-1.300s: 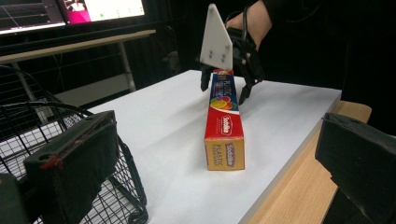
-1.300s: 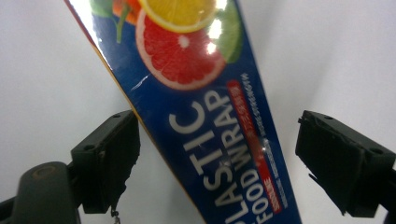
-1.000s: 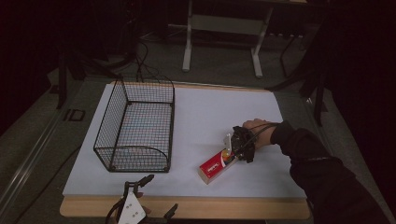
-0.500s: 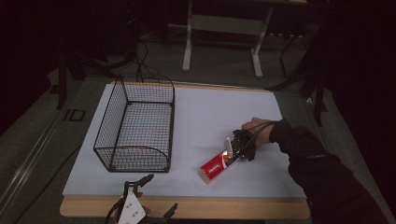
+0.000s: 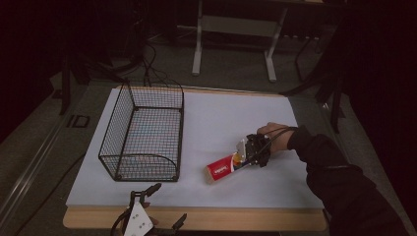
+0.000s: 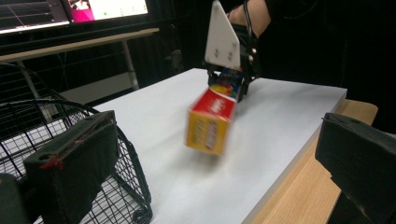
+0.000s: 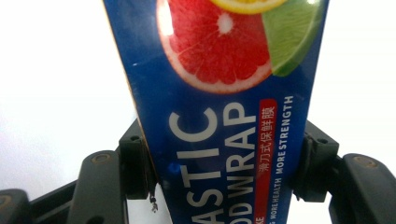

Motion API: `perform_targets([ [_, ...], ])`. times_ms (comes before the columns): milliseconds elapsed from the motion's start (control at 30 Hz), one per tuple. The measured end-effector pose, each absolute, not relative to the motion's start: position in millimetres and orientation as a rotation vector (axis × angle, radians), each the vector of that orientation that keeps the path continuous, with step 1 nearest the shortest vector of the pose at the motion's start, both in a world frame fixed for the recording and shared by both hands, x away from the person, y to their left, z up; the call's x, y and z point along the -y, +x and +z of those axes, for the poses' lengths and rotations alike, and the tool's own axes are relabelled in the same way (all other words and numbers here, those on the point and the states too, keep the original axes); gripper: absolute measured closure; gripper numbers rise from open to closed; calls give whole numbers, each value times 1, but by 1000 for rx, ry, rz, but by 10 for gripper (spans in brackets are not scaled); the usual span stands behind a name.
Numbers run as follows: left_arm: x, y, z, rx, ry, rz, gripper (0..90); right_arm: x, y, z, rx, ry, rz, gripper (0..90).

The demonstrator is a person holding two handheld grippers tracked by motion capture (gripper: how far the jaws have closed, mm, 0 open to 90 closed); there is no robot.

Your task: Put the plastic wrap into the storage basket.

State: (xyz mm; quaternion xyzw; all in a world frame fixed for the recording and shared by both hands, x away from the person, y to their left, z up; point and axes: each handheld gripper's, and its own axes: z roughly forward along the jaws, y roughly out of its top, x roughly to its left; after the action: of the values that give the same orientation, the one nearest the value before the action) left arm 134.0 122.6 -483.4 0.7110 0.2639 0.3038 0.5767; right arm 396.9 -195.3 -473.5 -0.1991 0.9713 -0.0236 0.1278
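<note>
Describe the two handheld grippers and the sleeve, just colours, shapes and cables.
The right gripper is black, with a pale three-cornered plate on top and a thin black cable looping over the hand; its sleeve is dark. The left gripper has broad black padded jaws with a fleck of red thread.

The wire basket (image 5: 142, 140) is sitting on the left half of the table (image 5: 216, 115), reaching from the far edge toward the near edge. The box (image 5: 222, 168) is lying to its right, nearer the near edge, pointing toward the right edge, where the right gripper (image 5: 248, 153) is pinching its end. The left gripper (image 5: 152, 216) is waiting at the near edge, before the basket.
</note>
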Motion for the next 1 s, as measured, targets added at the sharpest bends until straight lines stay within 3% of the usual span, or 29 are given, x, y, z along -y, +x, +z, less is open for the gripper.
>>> perform_targets([
  [1000,-122,133,-483,-608,1662,709,1,171,414,-393,-2832,343,701,389],
])
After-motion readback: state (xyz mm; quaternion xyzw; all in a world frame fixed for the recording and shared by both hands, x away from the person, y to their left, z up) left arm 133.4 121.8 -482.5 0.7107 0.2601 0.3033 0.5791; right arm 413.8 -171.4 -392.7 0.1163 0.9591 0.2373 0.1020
